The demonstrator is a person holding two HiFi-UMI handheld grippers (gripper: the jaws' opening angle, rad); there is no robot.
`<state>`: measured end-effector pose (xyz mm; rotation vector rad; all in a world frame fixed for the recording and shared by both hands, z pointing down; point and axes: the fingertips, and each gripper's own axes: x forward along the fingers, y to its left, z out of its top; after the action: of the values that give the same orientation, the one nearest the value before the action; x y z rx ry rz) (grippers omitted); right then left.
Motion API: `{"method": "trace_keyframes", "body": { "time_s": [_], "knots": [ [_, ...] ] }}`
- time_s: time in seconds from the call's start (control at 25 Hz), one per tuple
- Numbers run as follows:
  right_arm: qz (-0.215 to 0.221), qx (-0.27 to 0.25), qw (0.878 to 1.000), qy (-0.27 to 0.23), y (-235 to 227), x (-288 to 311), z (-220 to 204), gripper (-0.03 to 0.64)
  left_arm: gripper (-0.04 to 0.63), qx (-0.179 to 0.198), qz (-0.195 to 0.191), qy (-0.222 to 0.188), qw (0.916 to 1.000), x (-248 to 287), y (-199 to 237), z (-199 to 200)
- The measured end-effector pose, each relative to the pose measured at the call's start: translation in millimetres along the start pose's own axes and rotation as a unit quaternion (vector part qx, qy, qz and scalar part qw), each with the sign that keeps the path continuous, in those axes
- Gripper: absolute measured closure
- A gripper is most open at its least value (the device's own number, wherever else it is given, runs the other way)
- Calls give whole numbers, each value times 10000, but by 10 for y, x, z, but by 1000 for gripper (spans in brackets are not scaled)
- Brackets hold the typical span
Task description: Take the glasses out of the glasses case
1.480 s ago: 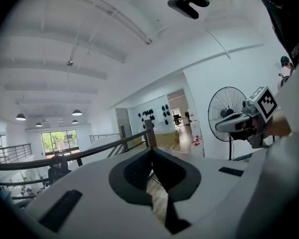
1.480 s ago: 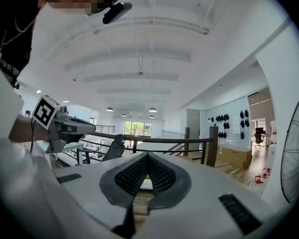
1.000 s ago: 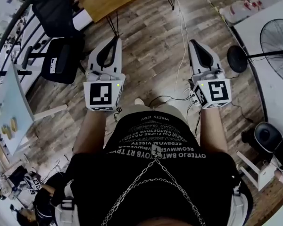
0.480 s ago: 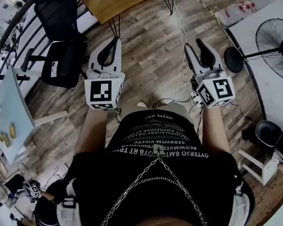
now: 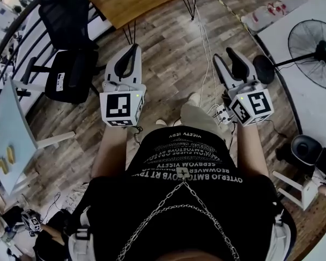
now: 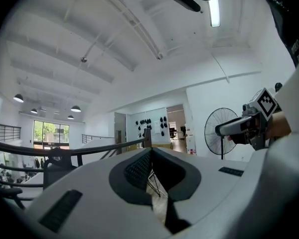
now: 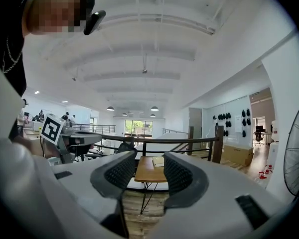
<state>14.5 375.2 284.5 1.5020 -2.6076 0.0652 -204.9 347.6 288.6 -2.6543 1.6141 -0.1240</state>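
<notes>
Grippers: 2. Left gripper (image 5: 133, 48) jaws together, empty; right gripper (image 5: 224, 55) jaws just opening, wide, nothing betw. them. 1 fan (image 5: 315, 50), 1 wooden table (image 5: 146, 0).

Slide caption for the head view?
Over wood floor: left hand-held gripper shut, right hand-held gripper empty, its jaws just opening; wooden table ahead.
</notes>
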Motion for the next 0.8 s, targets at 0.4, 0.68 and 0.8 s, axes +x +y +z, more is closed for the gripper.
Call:
{"method": "trace_keyframes", "body": {
  "time_s": [0.4,0.68,0.8],
  "knots": [
    [263,-55,9996,68,-55,244,-160,437,571,55,236,238,9994,31,162,-133],
    [151,-15,9999,38,-417,374,-303,434,571,133,149,388,9990,345,-54,-235],
    [207,-16,9998,70,-547,574,-329,434,571,144,141,408,9990,567,-13,-225]
  ]
}}
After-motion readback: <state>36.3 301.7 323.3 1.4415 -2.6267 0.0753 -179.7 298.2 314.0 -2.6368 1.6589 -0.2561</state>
